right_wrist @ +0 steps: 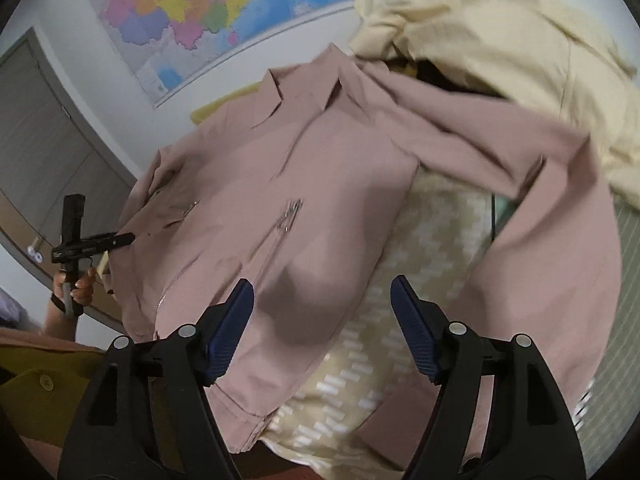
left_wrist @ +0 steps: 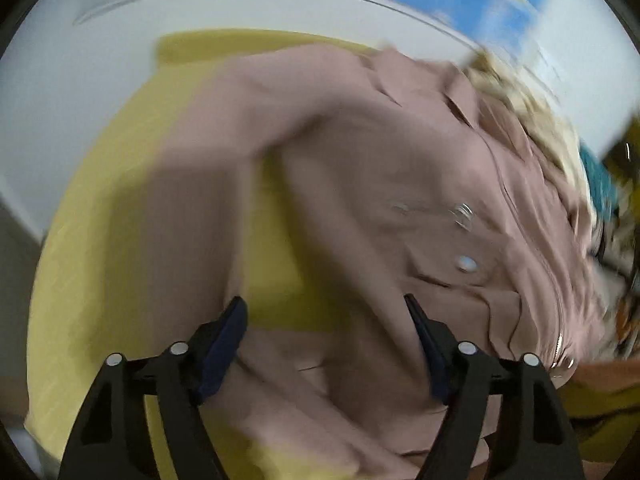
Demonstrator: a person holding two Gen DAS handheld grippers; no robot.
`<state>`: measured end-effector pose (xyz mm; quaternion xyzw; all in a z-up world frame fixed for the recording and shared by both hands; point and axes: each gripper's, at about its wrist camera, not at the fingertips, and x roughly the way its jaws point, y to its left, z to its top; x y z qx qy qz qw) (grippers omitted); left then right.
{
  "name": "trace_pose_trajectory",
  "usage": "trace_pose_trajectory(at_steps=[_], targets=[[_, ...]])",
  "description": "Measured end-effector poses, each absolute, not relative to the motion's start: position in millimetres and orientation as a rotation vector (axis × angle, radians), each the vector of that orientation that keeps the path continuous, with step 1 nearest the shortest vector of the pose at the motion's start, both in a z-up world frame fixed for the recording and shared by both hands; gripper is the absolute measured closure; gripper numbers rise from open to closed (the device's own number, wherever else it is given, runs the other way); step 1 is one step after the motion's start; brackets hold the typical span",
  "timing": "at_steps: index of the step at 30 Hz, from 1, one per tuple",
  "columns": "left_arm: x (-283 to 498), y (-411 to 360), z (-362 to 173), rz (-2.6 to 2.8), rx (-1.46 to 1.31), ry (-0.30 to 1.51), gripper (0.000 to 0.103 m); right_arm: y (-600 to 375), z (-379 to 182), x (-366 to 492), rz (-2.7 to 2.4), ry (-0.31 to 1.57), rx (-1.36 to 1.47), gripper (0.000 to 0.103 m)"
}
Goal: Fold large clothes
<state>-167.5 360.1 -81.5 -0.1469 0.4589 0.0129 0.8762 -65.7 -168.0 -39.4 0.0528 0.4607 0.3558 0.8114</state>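
A dusty-pink zip jacket (right_wrist: pixel 320 168) lies spread front-up on the bed, collar toward the wall, one sleeve (right_wrist: pixel 552 240) stretched to the right. In the blurred left wrist view the jacket (left_wrist: pixel 400 184) fills the middle, a sleeve (left_wrist: pixel 192 184) lying over the yellow sheet (left_wrist: pixel 100 240). My left gripper (left_wrist: pixel 326 304) is open and empty above the jacket's lower edge; it also shows in the right wrist view (right_wrist: pixel 124 239) at the jacket's left side. My right gripper (right_wrist: pixel 322 286) is open and empty above the jacket's hem.
A cream garment (right_wrist: pixel 500 40) is piled at the far right, partly under the pink sleeve. A patterned beige cover (right_wrist: pixel 400 300) lies under the jacket. A coloured map (right_wrist: pixel 208 8) hangs on the white wall. A grey door (right_wrist: pixel 40 140) is at left.
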Motion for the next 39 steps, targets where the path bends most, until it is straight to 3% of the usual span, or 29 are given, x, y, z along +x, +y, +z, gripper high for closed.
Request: trace_pose_trajectory(at_steps=[2,3,8,9,10,13,16,17,18,19,20,22,24,25,27,31,33,35,39], targets=[[-181.7,394.5,-73.8,0.115,-0.383,0.923,0.034,-168.6,-40.6,-67.4,0.767,0.986,0.123,0.032],[-187.4,406.3,-69.5,0.212,-0.363,0.919,0.043,-171.7,-42.3,-73.2,0.767,0.985,0.127,0.030],[-201.8,397.6,-52.9,0.307,-0.252,0.902,0.041,-175.4,-47.7,-88.3,0.789,0.996,0.150,0.020],[-205.4,382.6,-48.5,0.219,-0.241,0.878,0.038,-174.4,-50.3,-91.2,0.801,1.009,0.154,0.019],[-206.8,372.3,-47.0,0.125,-0.256,0.853,0.028,-172.7,-52.9,-94.3,0.817,1.020,0.158,0.019],[-206.5,331.5,-46.5,-0.050,-0.214,0.799,0.011,-167.3,-60.5,-101.5,0.853,1.045,0.163,0.014],[-188.4,301.2,-67.1,-0.073,-0.115,0.894,0.010,-160.1,-71.0,-104.6,0.865,1.069,0.158,0.014],[-179.5,297.8,-75.5,-0.066,-0.092,0.933,0.010,-157.6,-72.6,-105.5,0.872,1.068,0.157,0.024],[-170.2,291.7,-86.9,-0.056,-0.070,0.981,0.013,-153.5,-74.5,-106.1,0.877,1.061,0.144,0.052],[-163.7,291.0,-91.6,-0.057,-0.066,1.001,0.024,-148.5,-76.6,-105.0,0.886,1.063,0.125,0.071],[-159.4,289.2,-93.4,-0.061,-0.064,1.004,0.032,-145.5,-78.0,-101.2,0.875,1.066,0.119,0.100],[-154.8,291.3,-86.4,-0.039,-0.079,0.974,0.070,-151.4,-71.9,-90.5,0.866,1.026,0.176,0.100],[-153.3,297.7,-65.0,-0.044,-0.165,0.909,0.081,-166.2,-55.5,-80.0,0.836,0.956,0.253,0.100],[-158.8,300.6,-57.0,-0.040,-0.177,0.877,0.091,-176.6,-44.5,-76.7,0.848,0.912,0.314,0.100],[-160.8,298.1,-45.9,-0.019,-0.173,0.832,0.093,-186.5,-32.2,-77.0,0.853,0.862,0.326,0.100],[-160.8,291.6,-64.4,0.030,-0.125,0.895,0.087,-179.4,-56.2,-77.2,0.753,0.977,0.194,0.095],[-178.1,283.8,-62.7,-0.003,-0.059,0.861,0.078,-177.9,-68.1,-78.6,0.692,1.030,0.139,0.073],[-190.7,268.7,-53.8,-0.027,0.010,0.812,0.065,-181.4,-56.0,-91.7,0.686,0.969,0.125,0.071],[-203.2,229.3,-36.9,-0.167,0.091,0.733,0.061,-159.9,-13.5,-134.1,0.797,0.784,-0.031,0.051]])
